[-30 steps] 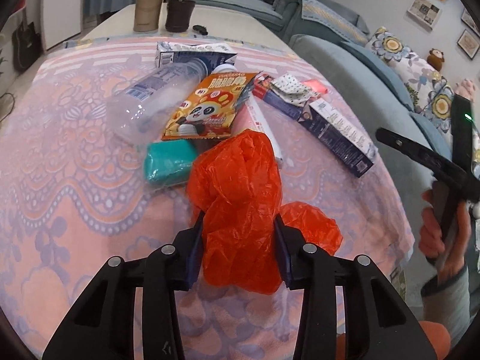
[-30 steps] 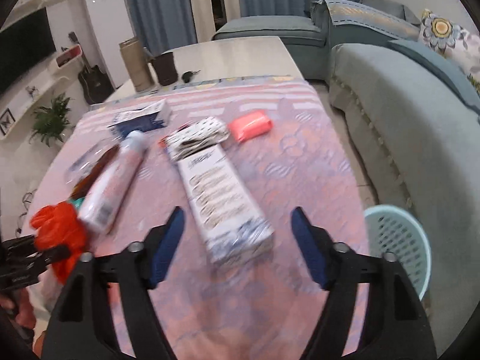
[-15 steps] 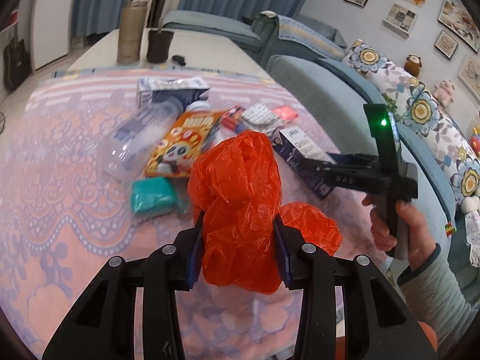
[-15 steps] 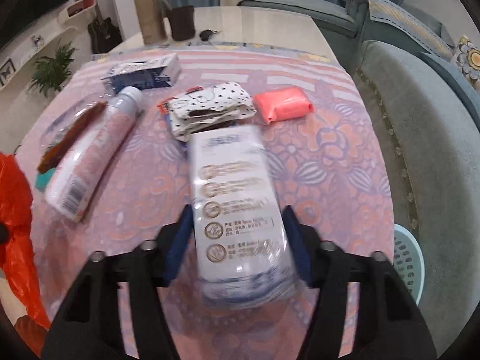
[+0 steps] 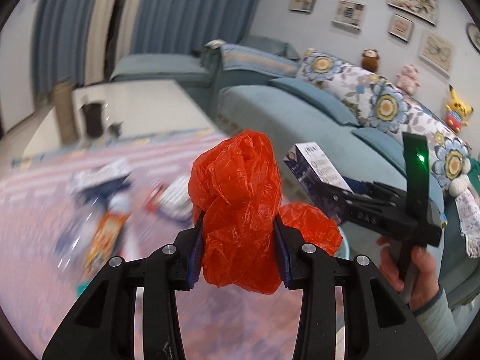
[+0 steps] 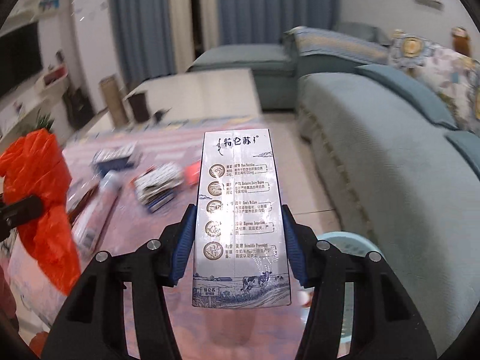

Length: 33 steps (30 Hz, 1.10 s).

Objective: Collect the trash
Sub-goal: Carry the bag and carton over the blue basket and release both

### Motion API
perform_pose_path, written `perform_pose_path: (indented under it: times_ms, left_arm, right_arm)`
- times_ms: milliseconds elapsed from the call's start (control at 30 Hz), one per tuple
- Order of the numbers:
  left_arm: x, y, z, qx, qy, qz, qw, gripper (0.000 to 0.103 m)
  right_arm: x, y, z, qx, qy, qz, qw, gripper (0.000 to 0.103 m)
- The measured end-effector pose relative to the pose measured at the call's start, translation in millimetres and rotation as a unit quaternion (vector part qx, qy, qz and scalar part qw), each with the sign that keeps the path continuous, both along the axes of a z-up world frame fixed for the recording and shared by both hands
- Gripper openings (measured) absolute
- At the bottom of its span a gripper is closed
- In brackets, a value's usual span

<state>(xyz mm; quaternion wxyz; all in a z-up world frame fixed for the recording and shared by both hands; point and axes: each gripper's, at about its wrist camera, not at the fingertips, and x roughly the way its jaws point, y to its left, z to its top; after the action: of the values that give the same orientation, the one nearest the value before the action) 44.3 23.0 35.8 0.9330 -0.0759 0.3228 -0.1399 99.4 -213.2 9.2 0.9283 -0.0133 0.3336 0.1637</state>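
My left gripper point(image 5: 238, 240) is shut on a crumpled red plastic bag point(image 5: 237, 186), held up above the pink tablecloth point(image 5: 36, 204). My right gripper point(image 6: 238, 240) is shut on a silver-white milk carton point(image 6: 237, 198), its blue pads pressing both long sides, and the carton is lifted off the table. In the left wrist view the same milk carton point(image 5: 315, 168) hangs to the right, with a person's hand point(image 5: 414, 267) on the gripper's handle. The red plastic bag point(image 6: 39, 180) shows at the left edge of the right wrist view.
Blurred trash lies on the cloth: a polka-dot packet point(image 6: 159, 189), a bottle point(image 6: 96, 210), a blue-white box point(image 6: 115, 159), a pink piece point(image 6: 192, 171), an orange snack bag point(image 5: 105, 234). A pale blue basket point(image 6: 345, 240) stands on the floor by the blue sofa point(image 6: 390, 165).
The right gripper closed on the milk carton and lifted it off the table. The left gripper rose with the red bag still in it. Both views now look higher into the room.
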Motion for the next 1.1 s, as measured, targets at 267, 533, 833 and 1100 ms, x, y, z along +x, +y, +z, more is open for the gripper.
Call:
perform_pose_path:
  times_ms: [267, 533, 833, 1100]
  left_arm:
    - [56, -101, 4, 0.007, -0.016, -0.069, 0.9975, 0.038]
    - [102, -173, -51, 0.022, 0.021, -0.117, 0.9927, 0.038]
    - [138, -195, -116, 0.017, 0.094, -0.130, 0.9869, 0.054]
    - [133, -179, -112, 0.013, 0.088, -0.130, 0.9875, 0.063]
  right_arm:
    - [9, -94, -17, 0.022, 0.011, -0.100, 0.995, 0.051]
    - [31, -149, -82, 0.039, 0.075, -0.174, 0.981, 0.051]
    - [50, -181, -150, 0.058, 0.154, -0.226, 0.960, 0.052]
    - [54, -180, -163, 0.058, 0.169, -0.233, 0.956, 0.052]
